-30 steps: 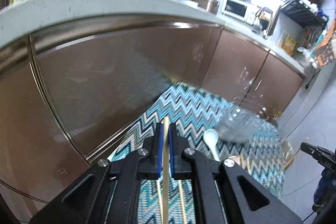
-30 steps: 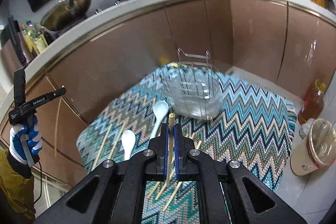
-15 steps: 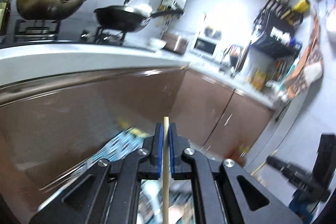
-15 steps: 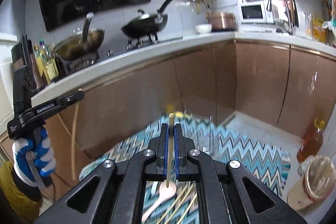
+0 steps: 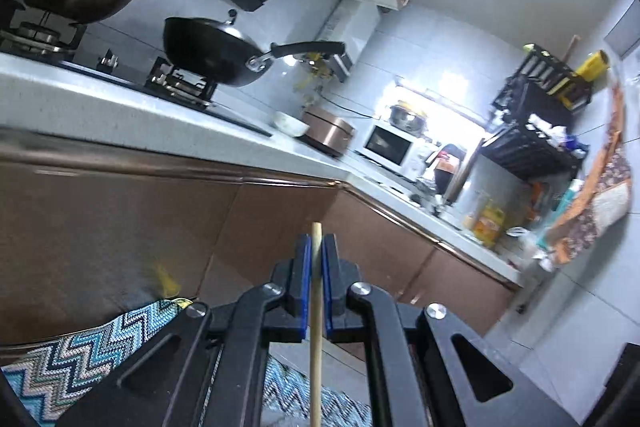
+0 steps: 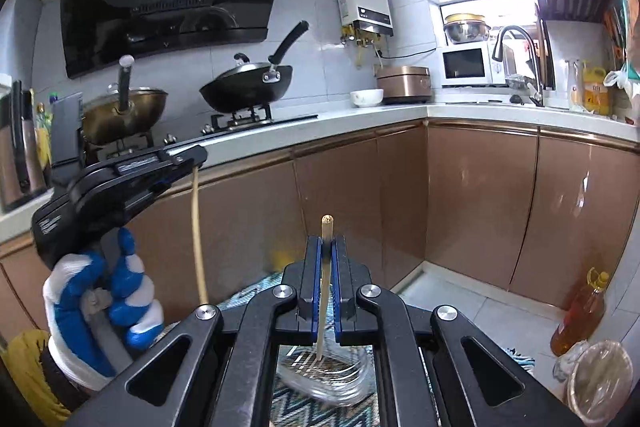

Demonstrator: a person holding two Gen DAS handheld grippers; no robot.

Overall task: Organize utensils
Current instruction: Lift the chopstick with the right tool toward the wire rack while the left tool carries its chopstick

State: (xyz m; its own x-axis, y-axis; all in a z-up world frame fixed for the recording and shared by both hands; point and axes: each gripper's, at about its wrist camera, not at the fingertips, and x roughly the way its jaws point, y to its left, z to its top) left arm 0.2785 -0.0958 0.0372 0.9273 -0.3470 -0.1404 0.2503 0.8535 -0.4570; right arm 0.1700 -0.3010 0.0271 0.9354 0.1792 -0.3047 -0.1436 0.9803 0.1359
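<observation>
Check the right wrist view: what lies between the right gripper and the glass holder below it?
Only the chopstick clamped in the right gripper; its lower end hangs just over the holder, nothing else intervening. Shown in the right wrist view.

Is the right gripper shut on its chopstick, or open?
Shut: the right gripper pinches the chopstick between its blue pads.

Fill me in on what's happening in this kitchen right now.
A person is sorting utensils with a handheld claw in each hand. The left claw is shut on one chopstick, held high by the cabinets. The right claw grips another chopstick whose lower end hangs over a clear holder on the zigzag mat.
</observation>
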